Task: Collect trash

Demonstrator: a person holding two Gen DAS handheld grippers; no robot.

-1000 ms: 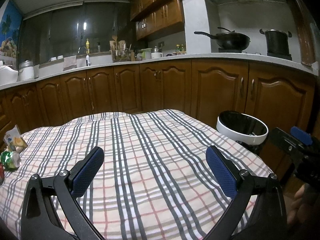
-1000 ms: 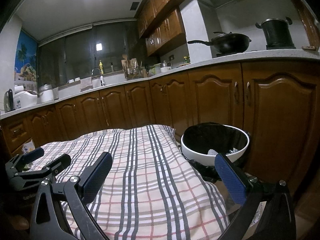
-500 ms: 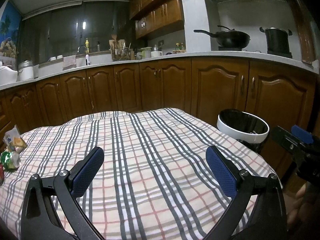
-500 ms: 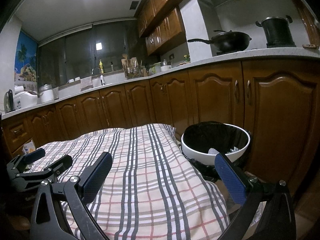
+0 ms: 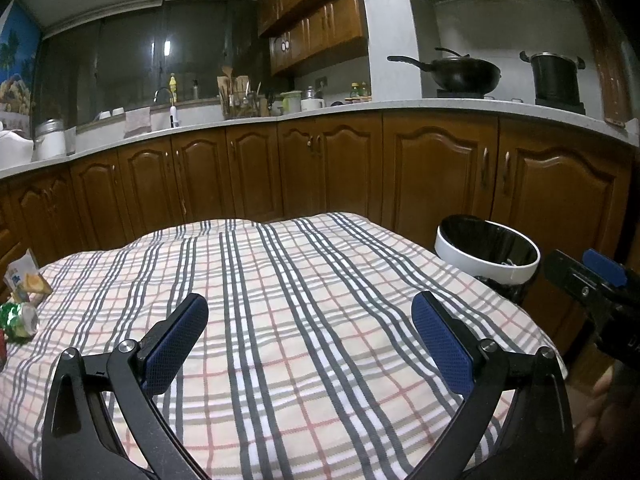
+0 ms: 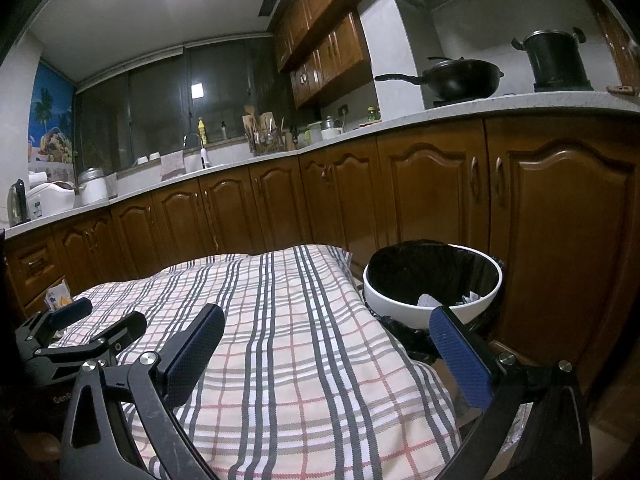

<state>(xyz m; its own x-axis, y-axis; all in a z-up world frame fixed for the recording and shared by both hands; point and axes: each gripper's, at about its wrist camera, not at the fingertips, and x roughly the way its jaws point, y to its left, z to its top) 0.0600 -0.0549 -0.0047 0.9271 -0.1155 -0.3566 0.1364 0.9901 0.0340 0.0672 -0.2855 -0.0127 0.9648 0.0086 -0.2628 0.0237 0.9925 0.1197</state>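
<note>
Both the left gripper (image 5: pixel 308 332) and right gripper (image 6: pixel 328 344) hover spread wide and empty over the cloth (image 5: pixel 304 304), so a fresh pickup seems due: the left must reach for the can (image 5: pixel 18 320) and carton (image 5: pixel 26 278) at the far-left edge, well apart from the bin (image 6: pixel 434 280).

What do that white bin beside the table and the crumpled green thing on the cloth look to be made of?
The bin looks like smooth, glossy white plastic, judging by its even sheen, lined with a thin black plastic bag that wrinkles and glints. The green thing seems a crushed metal can: shiny, dented, with a pale round end. Not certain.
</note>
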